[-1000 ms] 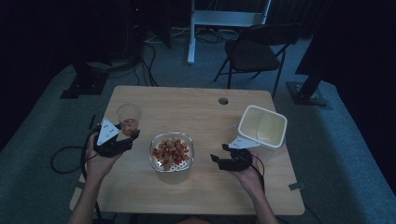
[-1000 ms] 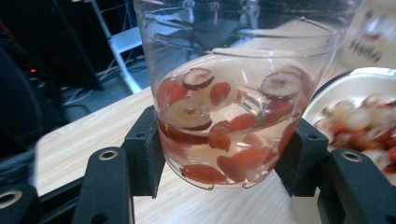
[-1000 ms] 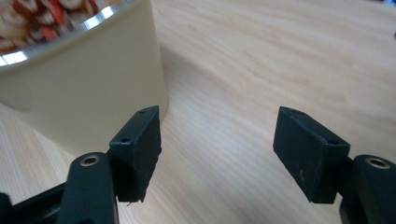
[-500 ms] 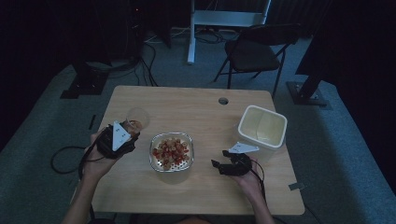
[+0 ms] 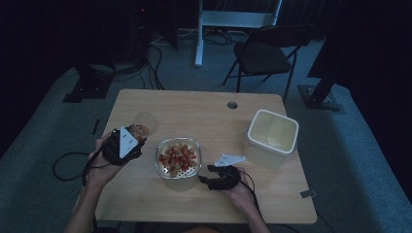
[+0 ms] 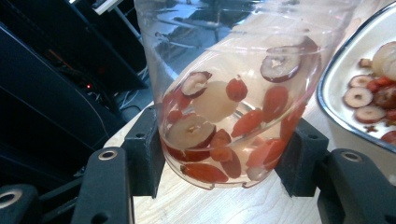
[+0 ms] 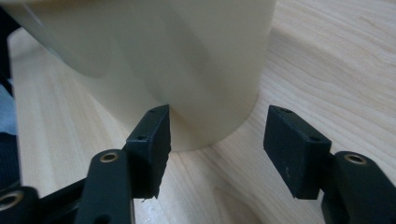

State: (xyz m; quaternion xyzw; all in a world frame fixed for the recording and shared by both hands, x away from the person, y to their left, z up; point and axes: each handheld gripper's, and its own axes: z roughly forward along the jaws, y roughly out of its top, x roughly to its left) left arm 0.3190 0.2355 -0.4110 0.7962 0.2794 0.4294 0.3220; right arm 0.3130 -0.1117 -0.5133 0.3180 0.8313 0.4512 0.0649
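While left tool clamps base of clear cup of fruit slices, cup tilted over bench, steel bowl lies just right, nearer left hand; right tool wide, empty, beside cream container

Clear glossy plastic cup, matt cream plastic tub, shiny metal bowl, smooth pale wood table.
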